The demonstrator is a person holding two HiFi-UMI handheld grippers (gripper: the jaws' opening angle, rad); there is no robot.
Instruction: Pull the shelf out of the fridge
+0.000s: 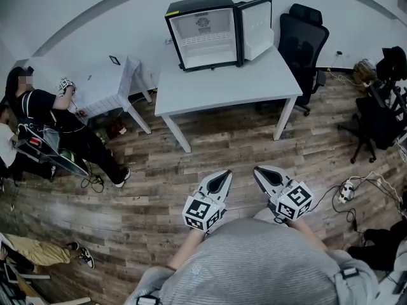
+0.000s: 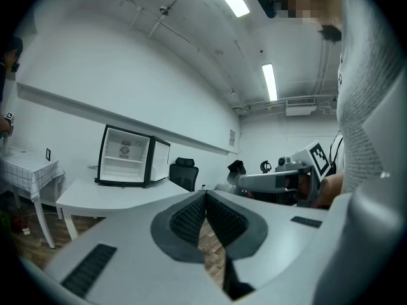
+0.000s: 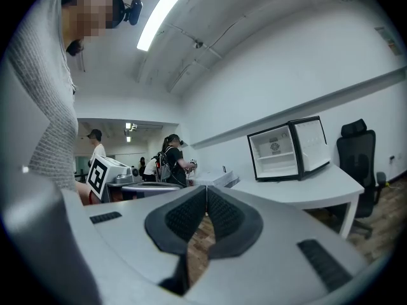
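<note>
A small black fridge (image 1: pixel 206 33) stands on the far side of a white table (image 1: pixel 229 84), its door (image 1: pixel 256 27) swung open to the right. Inside, a white shelf (image 1: pixel 205 39) sits across the middle. The fridge also shows in the left gripper view (image 2: pixel 126 156) and the right gripper view (image 3: pixel 285 150). My left gripper (image 1: pixel 226 175) and right gripper (image 1: pixel 257 170) are held low near my body, well short of the table, both shut and holding nothing. Their tips meet in the left gripper view (image 2: pixel 205 196) and right gripper view (image 3: pixel 206 190).
A black office chair (image 1: pixel 304 43) stands right of the table. A small table with a white cloth (image 1: pixel 108 84) is at left, with a person (image 1: pixel 54 122) seated beside it. More chairs and gear (image 1: pixel 381 107) are at far right; a power strip (image 1: pixel 346 191) and cables lie on the wood floor.
</note>
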